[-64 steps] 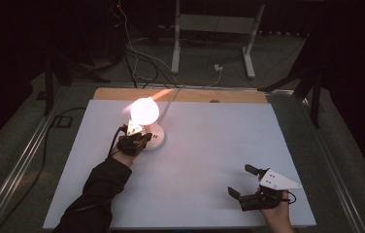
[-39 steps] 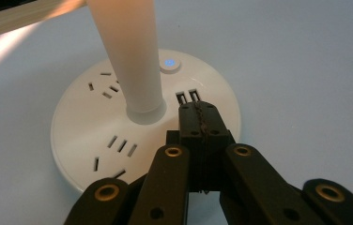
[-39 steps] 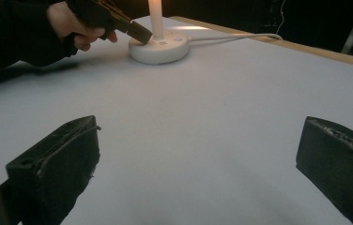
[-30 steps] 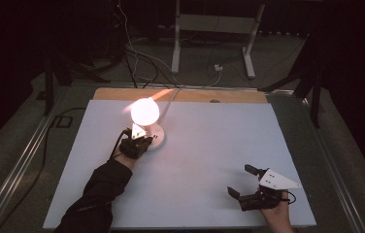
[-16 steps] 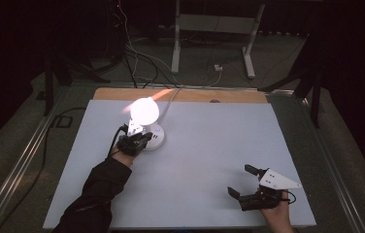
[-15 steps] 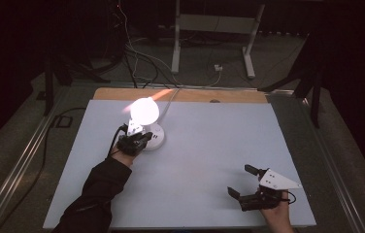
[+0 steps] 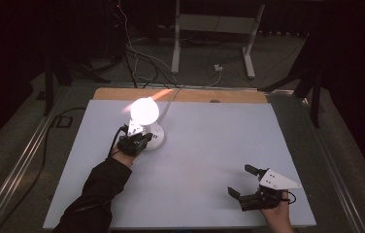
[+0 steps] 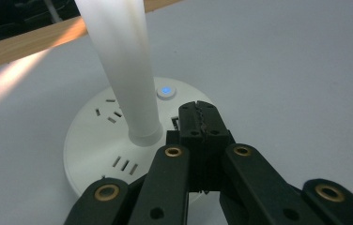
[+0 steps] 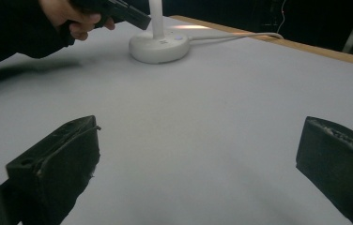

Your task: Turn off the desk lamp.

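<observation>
A white desk lamp stands lit at the back left of the table, its glowing head (image 7: 144, 110) over a round base (image 7: 155, 136) that carries socket slots and a small blue-lit button (image 8: 166, 90). My left gripper (image 7: 141, 139) is shut, jaws pressed together with nothing between them, their tips (image 8: 199, 112) hovering over the base (image 8: 95, 145) just below the button and right of the stem (image 8: 123, 70). My right gripper (image 7: 244, 183) rests near the table's front right with its jaws wide open and empty; its fingers (image 9: 62, 154) frame bare table.
The white table top (image 7: 209, 141) has a wooden strip (image 7: 185, 95) along its far edge. The lamp's cord (image 9: 240, 36) runs off the back. On the dark floor beyond are cables and a stand's metal legs (image 7: 248, 43).
The left hand has shifted only slightly beside the lamp base. The right gripper has stayed in place.
</observation>
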